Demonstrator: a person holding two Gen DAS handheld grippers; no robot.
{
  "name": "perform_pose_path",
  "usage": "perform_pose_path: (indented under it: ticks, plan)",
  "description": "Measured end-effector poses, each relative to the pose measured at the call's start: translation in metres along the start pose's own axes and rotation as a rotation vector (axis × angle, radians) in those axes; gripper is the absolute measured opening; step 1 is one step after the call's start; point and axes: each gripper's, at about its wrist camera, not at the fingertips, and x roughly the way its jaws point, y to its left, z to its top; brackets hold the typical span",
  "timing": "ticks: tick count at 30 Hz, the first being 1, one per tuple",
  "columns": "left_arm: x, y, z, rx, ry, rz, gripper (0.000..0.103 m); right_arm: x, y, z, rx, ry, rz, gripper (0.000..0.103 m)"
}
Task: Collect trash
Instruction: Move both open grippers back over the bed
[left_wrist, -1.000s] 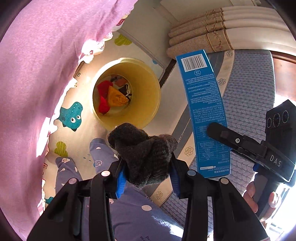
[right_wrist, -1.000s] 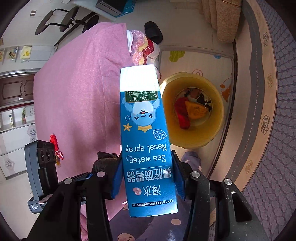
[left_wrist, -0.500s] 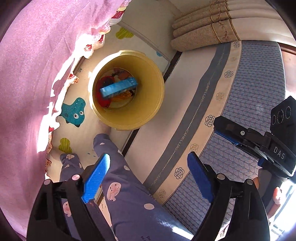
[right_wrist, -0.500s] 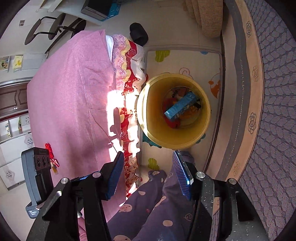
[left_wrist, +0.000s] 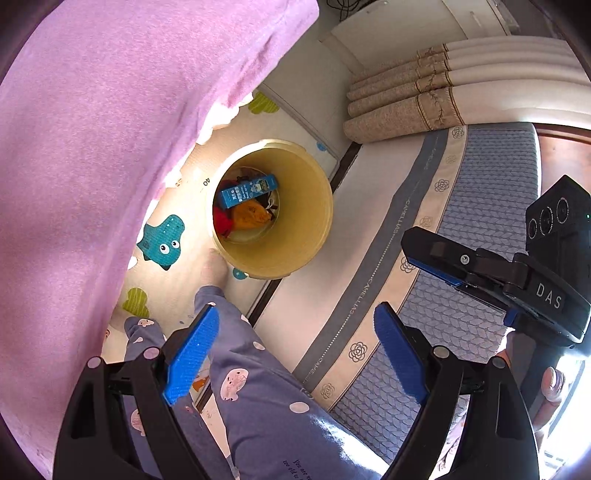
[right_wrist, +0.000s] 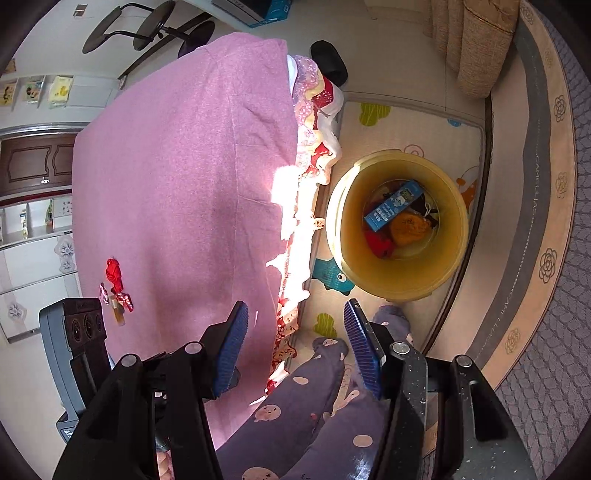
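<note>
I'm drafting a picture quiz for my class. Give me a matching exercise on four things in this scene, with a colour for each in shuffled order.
Things:
1. bucket
2. nasal spray box
3. tablecloth
4. crumpled wrapper on the tablecloth

Colours:
A. pink
B. red
C. yellow
D. blue

Pairs: 1-C, 2-D, 3-A, 4-B

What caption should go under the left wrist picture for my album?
Open left tongs above a round yellow plastic bin holding a blue nasal spray box, beside a pink tablecloth.
</note>
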Motion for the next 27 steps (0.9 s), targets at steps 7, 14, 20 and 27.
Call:
perform_pose_path:
  ticks: [7, 14, 20, 27]
  plan:
    - [-0.056, 0.07, -0.022, -0.1, -0.104, -0.014, 0.085, 0.033, 0.086, -0.017, -0.13, 0.045, 0.003, 0.054]
    - [-0.109, 0.16, -0.058, -0.247, -0.201, -0.024, 0.085, 0.082, 0.18, -0.048, -0.259, 0.108, 0.019, 0.054]
    - [-0.147, 0.229, -0.087, -0.345, -0.276, -0.026, 0.085, 0.124, 0.254, -0.076, -0.361, 0.144, 0.021, 0.054]
    - [-0.189, 0.291, -0.102, -0.4, -0.356, -0.008, 0.085, 0.161, 0.321, -0.098, -0.46, 0.141, -0.027, 0.054]
